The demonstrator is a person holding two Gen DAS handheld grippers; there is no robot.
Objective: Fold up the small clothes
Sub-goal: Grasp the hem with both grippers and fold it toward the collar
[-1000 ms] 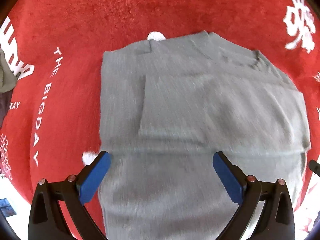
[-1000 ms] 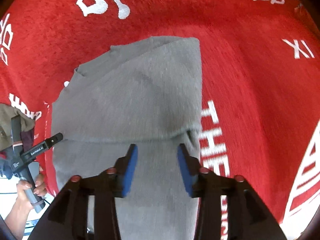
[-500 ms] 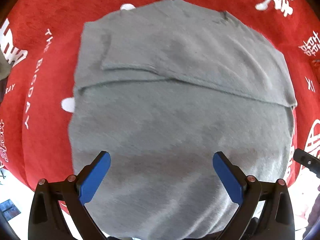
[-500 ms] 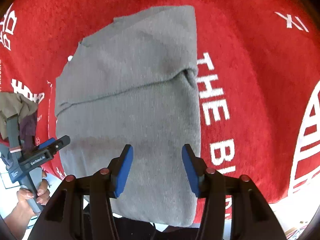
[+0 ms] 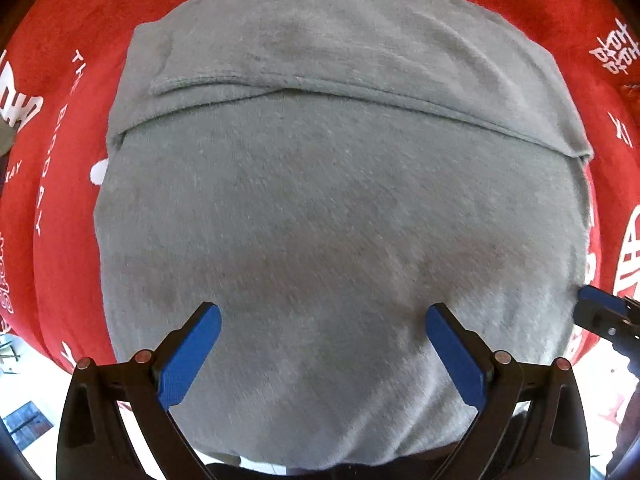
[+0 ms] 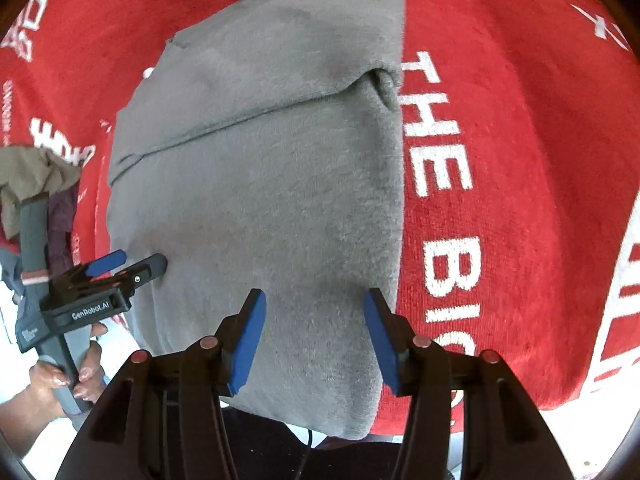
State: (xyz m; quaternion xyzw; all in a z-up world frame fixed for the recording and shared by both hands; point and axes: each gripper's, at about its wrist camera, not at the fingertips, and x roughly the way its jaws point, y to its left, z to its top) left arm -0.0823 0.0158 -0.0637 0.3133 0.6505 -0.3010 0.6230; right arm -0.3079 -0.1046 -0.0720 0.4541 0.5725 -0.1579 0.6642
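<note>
A grey knit sweater (image 5: 332,208) lies on a red cloth, its sleeves folded across the chest, its hem hanging over the near table edge. It also shows in the right wrist view (image 6: 272,184). My left gripper (image 5: 324,344) is open and empty, hovering above the sweater's lower part. My right gripper (image 6: 314,332) is open and empty above the sweater's lower right side. The left gripper also shows in the right wrist view (image 6: 120,266) at the sweater's left edge, held by a hand.
The red cloth (image 6: 500,152) with white lettering covers the table. A pile of olive and dark clothes (image 6: 36,176) lies at the left. The near table edge runs just below the grippers.
Both grippers have pulled back toward the near table edge, so more of the sweater's lower part and hem is in view. The right jaws have opened wider.
</note>
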